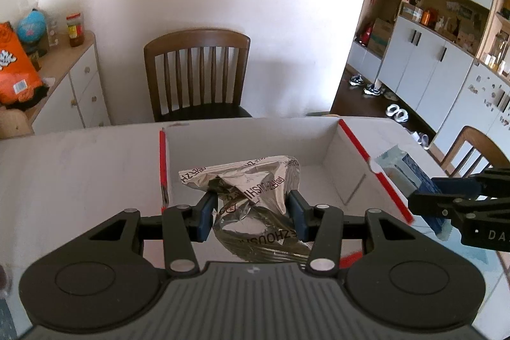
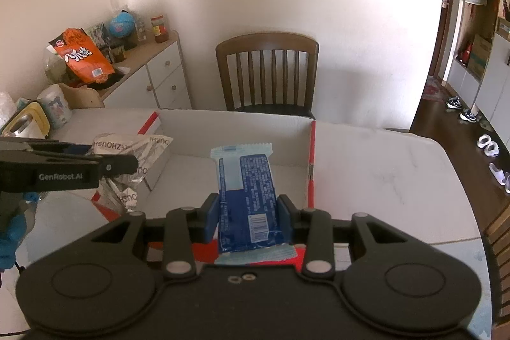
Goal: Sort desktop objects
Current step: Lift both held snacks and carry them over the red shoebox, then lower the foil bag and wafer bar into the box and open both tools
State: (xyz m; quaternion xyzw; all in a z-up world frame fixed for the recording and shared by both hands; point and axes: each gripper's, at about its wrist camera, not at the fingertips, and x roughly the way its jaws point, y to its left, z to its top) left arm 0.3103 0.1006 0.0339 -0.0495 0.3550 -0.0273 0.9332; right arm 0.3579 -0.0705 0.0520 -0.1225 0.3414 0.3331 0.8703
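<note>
My left gripper (image 1: 251, 212) is shut on a crumpled silver foil snack bag (image 1: 251, 190) and holds it over the near edge of an open white cardboard box with red edges (image 1: 350, 161). My right gripper (image 2: 248, 212) is shut on a blue and pale-blue snack packet (image 2: 251, 190) and holds it over the near edge of the same box (image 2: 242, 129). In the left wrist view the right gripper and its packet (image 1: 411, 177) show at the box's right side. In the right wrist view the left gripper and silver bag (image 2: 140, 155) show at the box's left side.
The box stands on a white table (image 1: 73, 168) with a wooden chair (image 1: 197, 72) behind it. A white sideboard (image 2: 159, 75) at the left holds an orange bag, a globe and jars. A toaster and a roll (image 2: 54, 107) stand at the table's left. Cabinets (image 1: 440, 53) line the right.
</note>
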